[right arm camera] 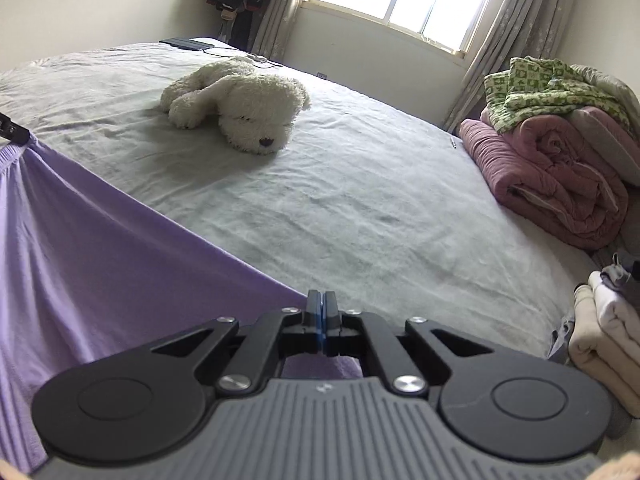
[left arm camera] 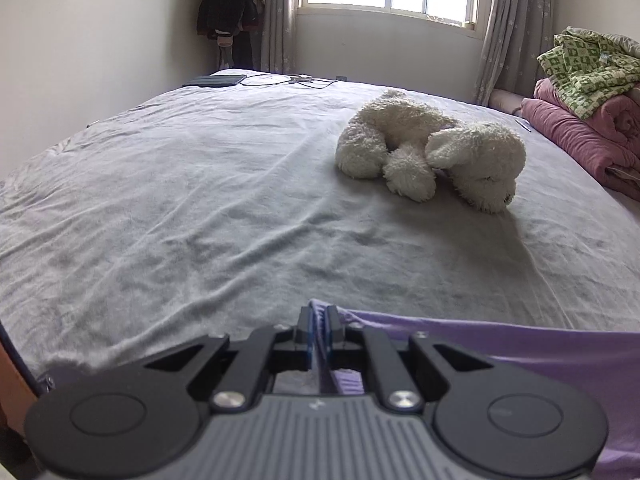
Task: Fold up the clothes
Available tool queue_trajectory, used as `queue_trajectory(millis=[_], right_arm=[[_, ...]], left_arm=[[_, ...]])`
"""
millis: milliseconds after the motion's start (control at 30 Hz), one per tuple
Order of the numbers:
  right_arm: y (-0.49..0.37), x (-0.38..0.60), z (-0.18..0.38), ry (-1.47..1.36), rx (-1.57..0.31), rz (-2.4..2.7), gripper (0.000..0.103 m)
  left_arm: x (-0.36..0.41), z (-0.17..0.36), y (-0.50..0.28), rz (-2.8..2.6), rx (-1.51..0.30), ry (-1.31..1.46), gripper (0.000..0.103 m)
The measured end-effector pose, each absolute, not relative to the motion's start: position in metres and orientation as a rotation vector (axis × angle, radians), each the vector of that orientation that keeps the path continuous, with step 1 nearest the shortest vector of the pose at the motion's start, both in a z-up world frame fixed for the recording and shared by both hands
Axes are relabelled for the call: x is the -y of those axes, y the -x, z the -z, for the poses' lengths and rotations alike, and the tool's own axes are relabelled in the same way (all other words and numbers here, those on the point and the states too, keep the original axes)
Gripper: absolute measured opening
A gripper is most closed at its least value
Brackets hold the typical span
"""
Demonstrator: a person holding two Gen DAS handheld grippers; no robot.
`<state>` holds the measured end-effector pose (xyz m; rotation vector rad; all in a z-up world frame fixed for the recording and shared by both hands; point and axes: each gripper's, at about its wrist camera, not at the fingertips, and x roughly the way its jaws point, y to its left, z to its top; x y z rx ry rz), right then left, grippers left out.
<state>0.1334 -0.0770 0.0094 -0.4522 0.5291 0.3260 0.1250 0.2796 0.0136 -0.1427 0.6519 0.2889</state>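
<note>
A purple garment (right arm camera: 92, 248) hangs stretched between my two grippers above the near edge of the grey bed (right arm camera: 360, 200). My left gripper (left arm camera: 319, 316) is shut on one top corner of the purple garment (left arm camera: 500, 344), which runs off to the right. My right gripper (right arm camera: 321, 300) is shut on the other corner. The left gripper's tip (right arm camera: 12, 130) shows at the far left of the right wrist view, pinching the gathered waistband.
A white plush dog (left arm camera: 432, 148) (right arm camera: 240, 104) lies on the bed ahead. Folded pink and green quilts (right arm camera: 560, 140) are stacked at the right. Folded cream clothes (right arm camera: 604, 336) sit at the near right. A dark tablet with cables (left arm camera: 216, 80) lies at the far edge.
</note>
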Motion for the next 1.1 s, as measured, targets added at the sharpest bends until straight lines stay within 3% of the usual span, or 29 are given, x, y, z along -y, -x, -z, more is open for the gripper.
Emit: queue_trajectory(millis=[567, 600, 633, 700, 833, 933, 1100], right_arm=[[-0.194, 0.053, 0.03, 0.447, -0.592, -0.202, 0.001], [-0.193, 0.053, 0.028, 0.445, -0.591, -0.199, 0.004], [-0.192, 0.052, 0.026, 0.443, -0.591, -0.196, 0.007], [-0.185, 0.058, 0.018, 0.408, -0.596, -0.203, 0.014], [-0.169, 0.071, 0.002, 0.361, -0.618, -0.216, 0.017], [-0.155, 0.082, -0.006, 0.341, -0.629, -0.222, 0.027], [-0.13, 0.102, -0.017, 0.308, -0.646, -0.223, 0.027]], left_arm=[[-0.274, 0.021, -0.174, -0.323, -0.683, -0.011, 0.01], [-0.273, 0.018, -0.171, -0.325, -0.685, -0.01, 0.017], [-0.273, 0.014, -0.167, -0.326, -0.686, -0.006, 0.032], [-0.273, 0.006, -0.16, -0.329, -0.688, 0.003, 0.045], [-0.274, -0.005, -0.138, -0.33, -0.704, 0.038, 0.046], [-0.274, -0.011, -0.119, -0.329, -0.724, 0.069, 0.046], [-0.27, -0.018, -0.086, -0.317, -0.751, 0.122, 0.047]])
